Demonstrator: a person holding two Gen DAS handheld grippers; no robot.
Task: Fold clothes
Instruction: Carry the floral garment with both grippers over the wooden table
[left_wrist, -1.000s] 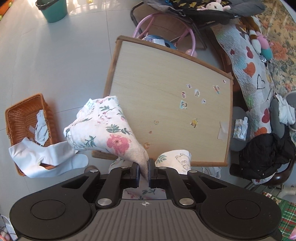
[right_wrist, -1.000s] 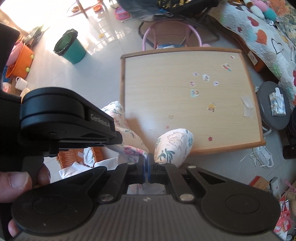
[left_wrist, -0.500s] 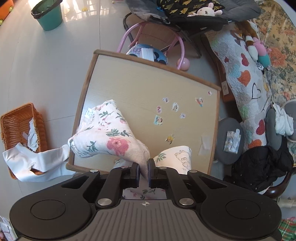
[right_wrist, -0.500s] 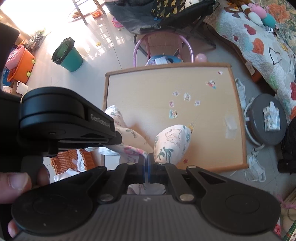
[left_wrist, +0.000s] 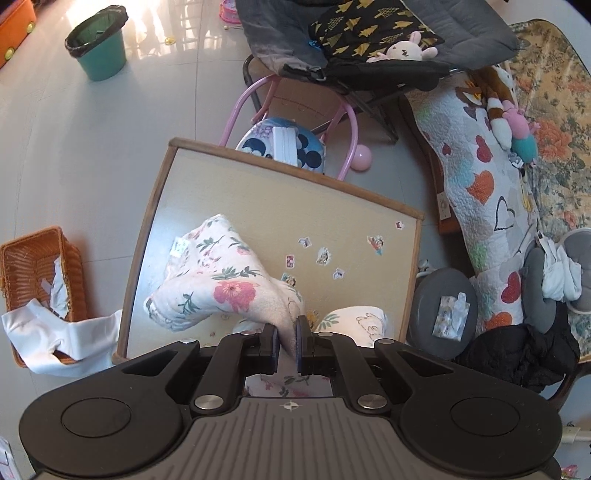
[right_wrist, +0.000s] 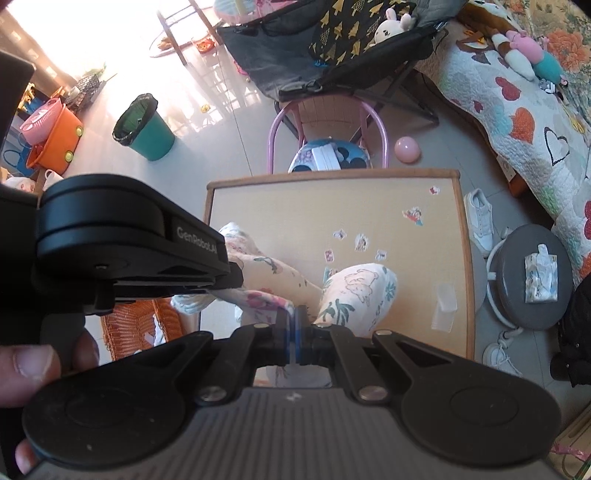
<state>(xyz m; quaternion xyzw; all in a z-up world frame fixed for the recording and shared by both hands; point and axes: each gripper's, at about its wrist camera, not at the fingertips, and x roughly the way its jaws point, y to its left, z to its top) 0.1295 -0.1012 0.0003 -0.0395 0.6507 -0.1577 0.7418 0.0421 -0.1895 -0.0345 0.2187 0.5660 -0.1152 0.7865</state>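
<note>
Left gripper (left_wrist: 287, 341): jaws pinching a floral garment (left_wrist: 221, 280). Right gripper (right_wrist: 295, 336): jaws pressed together on the same cloth. Garment: held aloft over the near tabletop (left_wrist: 280, 206) edge, hanging in two lobes. Judged light, soft, limp, likely to slump; best held by hems or corners. Beyond: pink chair (left_wrist: 295, 110), green bin (left_wrist: 101, 46).

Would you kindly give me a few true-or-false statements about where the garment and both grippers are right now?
1. The left gripper is shut on the floral garment. True.
2. The garment lies flat on the wooden table. False: it hangs bunched, held up above it.
3. The right gripper is open. False: it is shut on the garment.
4. A wicker basket on the floor holds white cloth. True.
</note>
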